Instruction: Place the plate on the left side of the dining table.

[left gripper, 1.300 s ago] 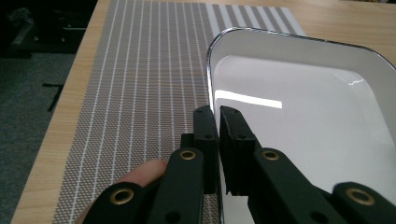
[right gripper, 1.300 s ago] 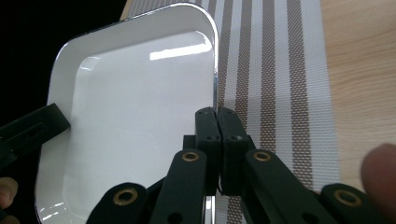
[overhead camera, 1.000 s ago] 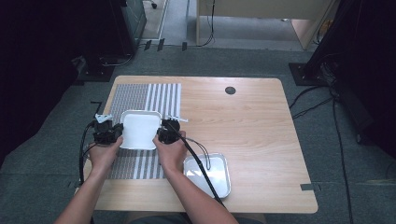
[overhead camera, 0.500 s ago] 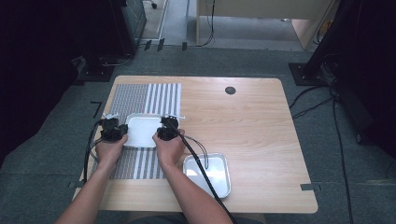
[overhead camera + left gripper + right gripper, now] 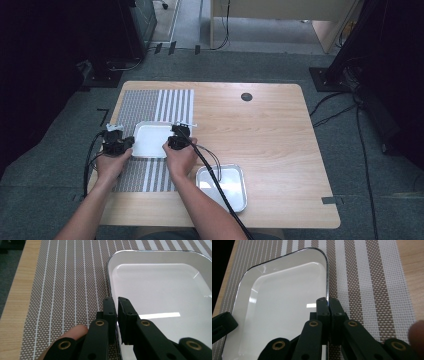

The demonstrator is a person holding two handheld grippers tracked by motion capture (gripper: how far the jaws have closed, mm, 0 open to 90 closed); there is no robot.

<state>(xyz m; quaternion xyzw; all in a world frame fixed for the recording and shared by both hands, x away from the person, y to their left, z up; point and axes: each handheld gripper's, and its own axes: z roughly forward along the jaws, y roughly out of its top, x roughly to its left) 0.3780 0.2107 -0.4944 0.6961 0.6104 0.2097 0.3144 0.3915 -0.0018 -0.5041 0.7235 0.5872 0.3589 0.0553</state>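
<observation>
Table (image 5: 280,130), light wood, seen from above; a striped woven placemat (image 5: 150,102) covers its left part.

Left gripper (image 5: 116,142): at the tray's left rim, held in the person's left hand (image 5: 111,165). In the left gripper view (image 5: 116,305) the two black jaws are closed down onto the rim, one pad outside over the mat, one inside the tray, the thin edge pinched between them. A fingertip (image 5: 75,331) shows beside the jaws at lower left.

White tray (image 5: 150,140): rounded rectangle with a dark rim line, lying on the placemat between the two grippers. From above it looks nearly square, so its long axis cannot be told there; the left gripper view (image 5: 162,290) shows it running long across the picture, away toward the other gripper. Open side up, empty, level.

Right gripper (image 5: 176,141): at the tray's right rim, in the right hand (image 5: 180,159), cable (image 5: 220,192) trailing back. The right gripper view (image 5: 327,305) shows the jaws closed tight on the rim, tray (image 5: 279,302) to the left, broad stripes of the mat (image 5: 372,282) to the right; the left gripper's black tip (image 5: 220,326) shows at the far rim.

Metal tray (image 5: 225,185): shiny, empty, on bare wood, well apart, toward the near right; the high view alone gives it
</observation>
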